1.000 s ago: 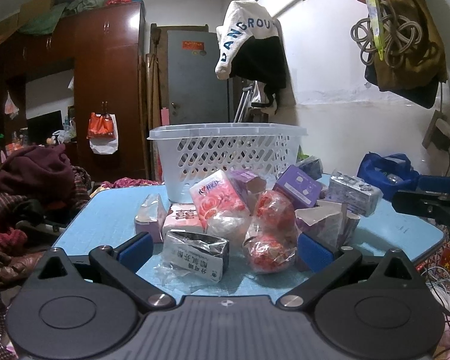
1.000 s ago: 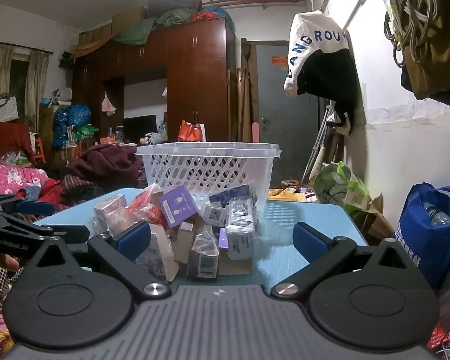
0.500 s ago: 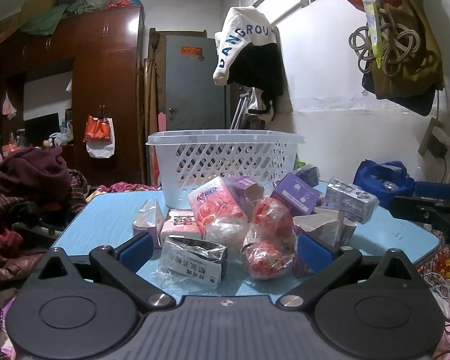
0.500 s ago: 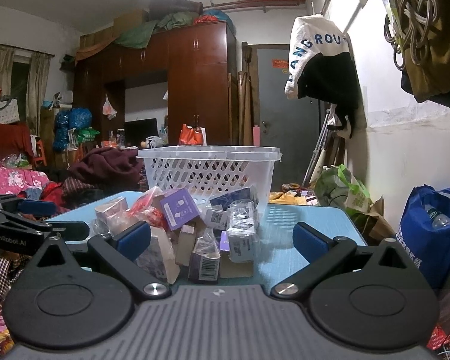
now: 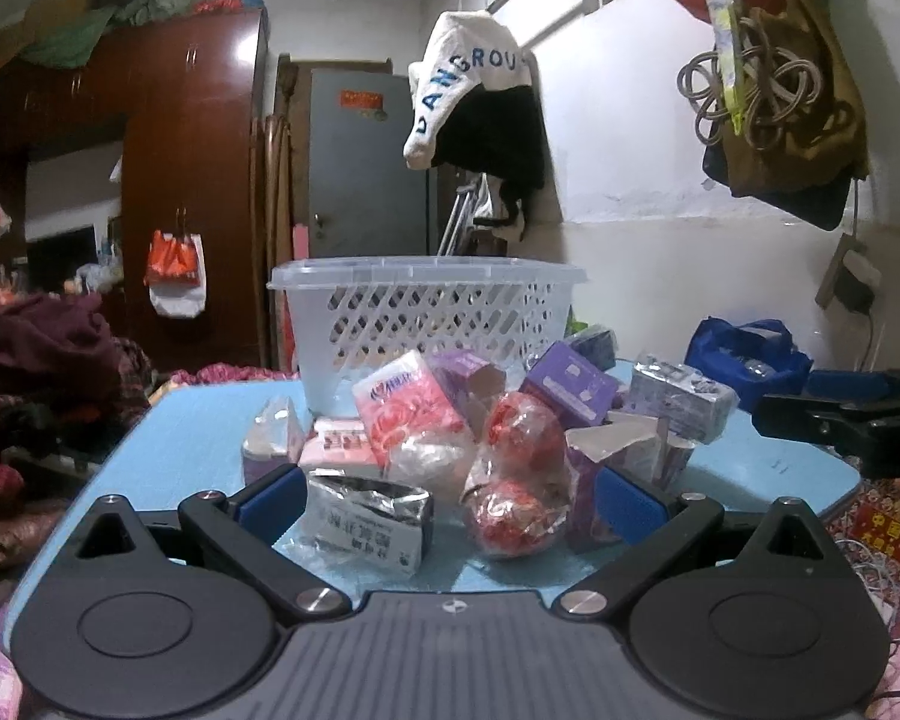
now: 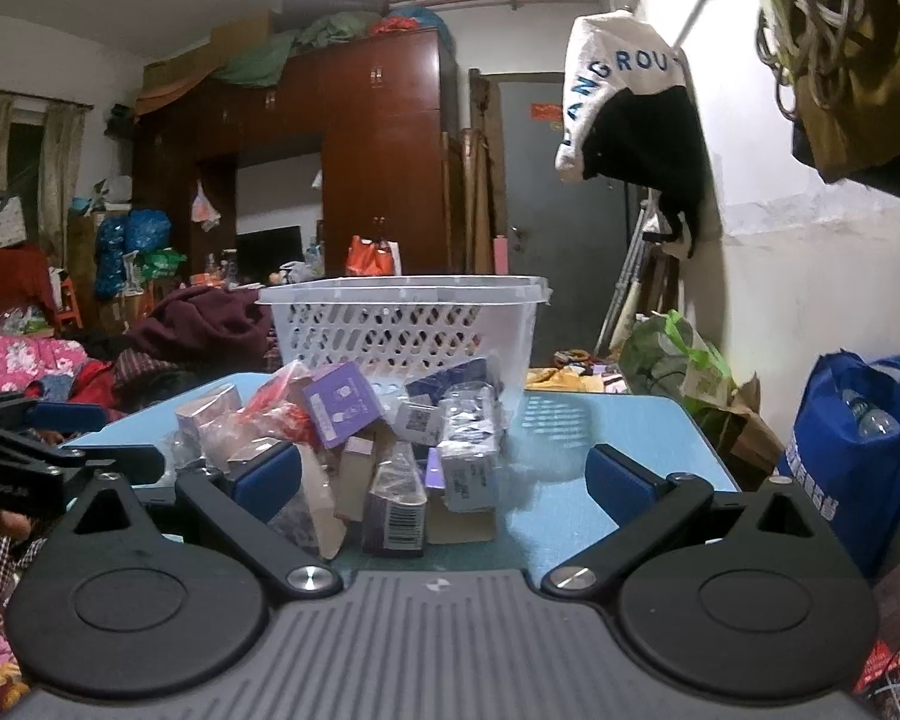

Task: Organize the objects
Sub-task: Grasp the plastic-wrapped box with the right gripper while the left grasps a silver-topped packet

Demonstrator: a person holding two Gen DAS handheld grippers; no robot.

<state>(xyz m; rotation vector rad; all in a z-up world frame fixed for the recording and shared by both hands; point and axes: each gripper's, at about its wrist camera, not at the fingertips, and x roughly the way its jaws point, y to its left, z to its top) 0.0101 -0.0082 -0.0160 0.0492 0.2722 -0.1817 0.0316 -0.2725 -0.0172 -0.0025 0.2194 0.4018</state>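
Note:
A pile of small packets and boxes lies on a light blue table in front of a white slotted basket. In the left wrist view, the nearest pieces are a silver foil packet, a red wrapped bag and a pink tissue pack. My left gripper is open and empty at the near edge of the pile. My right gripper is open and empty, with a purple box and a barcoded packet ahead. The basket stands behind the pile.
A blue bag stands right of the table. Clothes are heaped at the left. The right gripper shows at the right edge of the left wrist view; the left gripper shows at the left of the right wrist view.
Both views have dropped slightly lower and the basket and pile look a little closer. Both grippers have stayed open. No object has moved.

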